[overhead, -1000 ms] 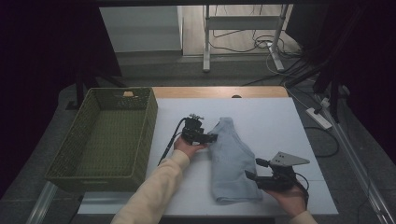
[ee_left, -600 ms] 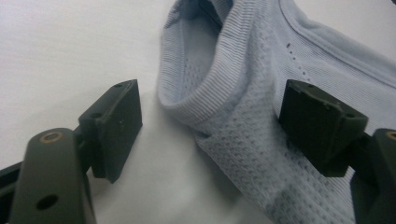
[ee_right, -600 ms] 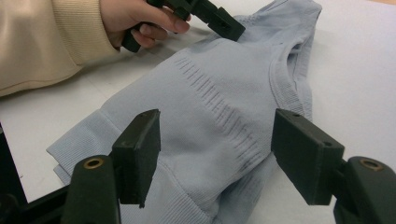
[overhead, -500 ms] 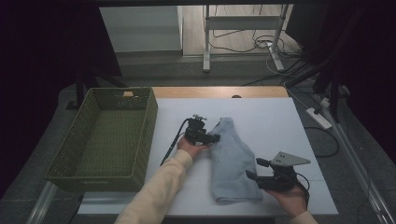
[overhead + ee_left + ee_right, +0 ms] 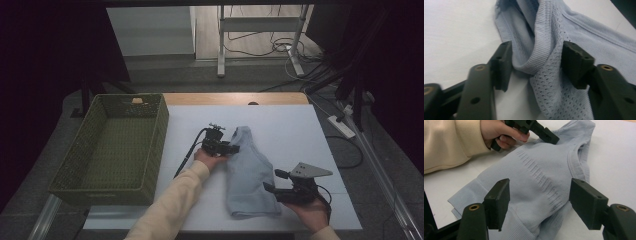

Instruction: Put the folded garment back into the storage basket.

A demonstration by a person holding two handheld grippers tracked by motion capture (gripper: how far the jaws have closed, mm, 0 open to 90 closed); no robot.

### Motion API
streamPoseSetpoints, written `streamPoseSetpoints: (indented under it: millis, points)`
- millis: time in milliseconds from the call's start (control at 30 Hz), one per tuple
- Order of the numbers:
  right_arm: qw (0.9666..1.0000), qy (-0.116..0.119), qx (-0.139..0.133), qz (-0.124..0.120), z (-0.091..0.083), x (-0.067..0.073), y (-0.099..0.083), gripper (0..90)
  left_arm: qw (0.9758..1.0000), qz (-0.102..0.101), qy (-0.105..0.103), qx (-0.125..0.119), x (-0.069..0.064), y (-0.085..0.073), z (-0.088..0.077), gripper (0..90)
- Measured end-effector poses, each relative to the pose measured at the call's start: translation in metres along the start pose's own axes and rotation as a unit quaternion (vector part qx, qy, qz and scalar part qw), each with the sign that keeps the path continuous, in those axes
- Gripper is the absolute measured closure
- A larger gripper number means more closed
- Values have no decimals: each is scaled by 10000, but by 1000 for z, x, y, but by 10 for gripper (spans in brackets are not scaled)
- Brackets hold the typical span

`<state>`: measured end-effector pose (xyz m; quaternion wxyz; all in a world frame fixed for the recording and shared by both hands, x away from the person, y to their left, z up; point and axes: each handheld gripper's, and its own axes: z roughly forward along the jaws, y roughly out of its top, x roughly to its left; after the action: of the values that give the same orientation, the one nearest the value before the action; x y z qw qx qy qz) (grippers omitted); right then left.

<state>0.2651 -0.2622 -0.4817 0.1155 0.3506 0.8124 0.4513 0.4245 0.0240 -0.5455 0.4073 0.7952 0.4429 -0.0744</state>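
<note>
Your left gripper (image 5: 536, 65) had a rolled, ribbed fold of the pale blue knitted top (image 5: 574, 32) between its jaws; the jaws had just been closing, about half open, the right pad against the openwork knit and the left pad beside the rolled hem, though I cannot tell whether they pressed on it. From above, that gripper (image 5: 231, 148) met the left edge of the top (image 5: 250, 175) near its far end, your left hand (image 5: 210, 159) in a cream sleeve (image 5: 170, 205) behind it.

Your right gripper (image 5: 539, 205) stood wide open, its jaws on either side of the near part of the top (image 5: 536, 177), gripping nothing. From above, it (image 5: 270, 190) sat at the top's right edge, close to the bench's near edge, with a grey three-cornered plate (image 5: 310, 171) on it.

The top lay crumpled lengthwise on the white bench (image 5: 295, 130), roughly at its middle, reaching towards the near edge. An olive-green woven basket (image 5: 150, 150) stood off the bench's left edge.
</note>
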Motion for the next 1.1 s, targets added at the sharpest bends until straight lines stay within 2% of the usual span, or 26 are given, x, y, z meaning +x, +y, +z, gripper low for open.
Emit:
streamPoseSetpoints:
  millis: [133,267,367,467,667,900,1100]
  points:
    - [10000,-9,1,15,0,0,0,331,10000,64,-21,24,-2,0,2,570]
    - [10000,-8,-9,21,-1,0,0,331,9997,176,160,-8,-6,2,2,683]
    - [10000,-38,3,23,-1,-1,0,331,9995,240,219,3,-8,3,2,734]
    - [9999,-88,21,74,-2,-1,-1,329,9994,260,234,-21,-9,4,1,756]
    - [9991,-235,77,346,-8,-1,-2,291,9993,295,224,-112,-9,6,-4,770]
    - [9954,-181,560,759,3,-2,-13,257,9990,334,200,-225,-11,8,-10,771]
    - [9927,-165,782,902,8,-3,-18,243,9990,342,158,-236,-12,8,-10,770]
